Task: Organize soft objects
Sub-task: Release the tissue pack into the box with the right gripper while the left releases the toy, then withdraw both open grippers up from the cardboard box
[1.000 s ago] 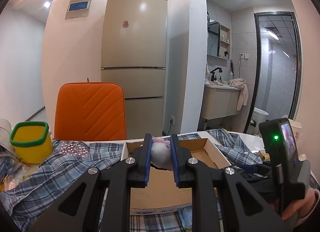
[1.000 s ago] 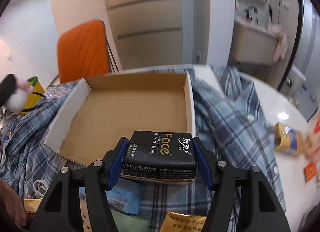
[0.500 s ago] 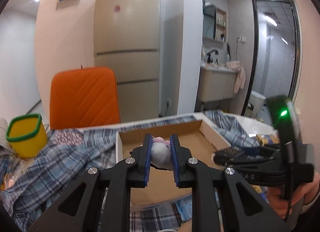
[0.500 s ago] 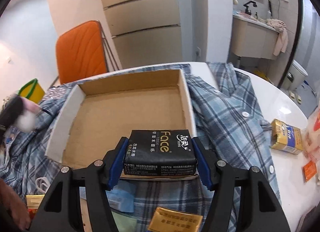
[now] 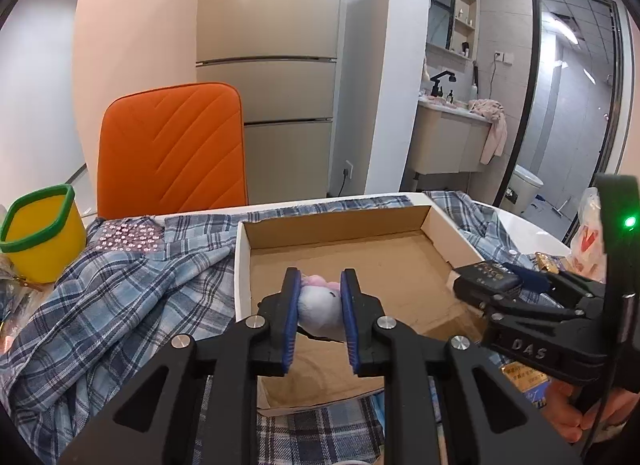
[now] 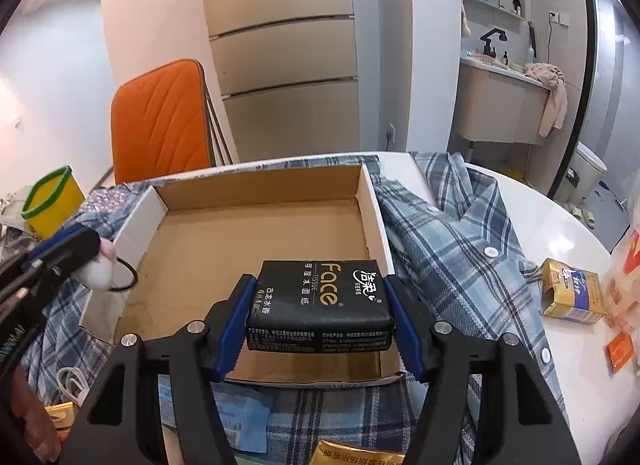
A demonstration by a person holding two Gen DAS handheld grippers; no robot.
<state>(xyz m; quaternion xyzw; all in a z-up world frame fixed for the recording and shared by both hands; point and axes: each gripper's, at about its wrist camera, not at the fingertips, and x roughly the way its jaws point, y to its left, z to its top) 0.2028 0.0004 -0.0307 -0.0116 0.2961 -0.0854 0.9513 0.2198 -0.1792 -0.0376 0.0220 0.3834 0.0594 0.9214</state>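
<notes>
Left tongs (image 5: 320,317) loosening around fuzzy plush toy (image 5: 320,307), right tongs (image 6: 320,317) opening, perhaps still touching glossy black tissue pack (image 6: 320,301), over shallow cardboard box (image 6: 260,185).

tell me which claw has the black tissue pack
The right claw: the black "Face" tissue pack sits between its opening jaws over the box. The left claw grips a small white plush.

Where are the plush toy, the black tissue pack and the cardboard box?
plush toy (image 5: 320,305): left wrist view, on its white face between the pads.
black tissue pack (image 6: 320,297): right wrist view, on its printed top.
cardboard box (image 6: 260,185): right wrist view, on its far inner wall.
</notes>
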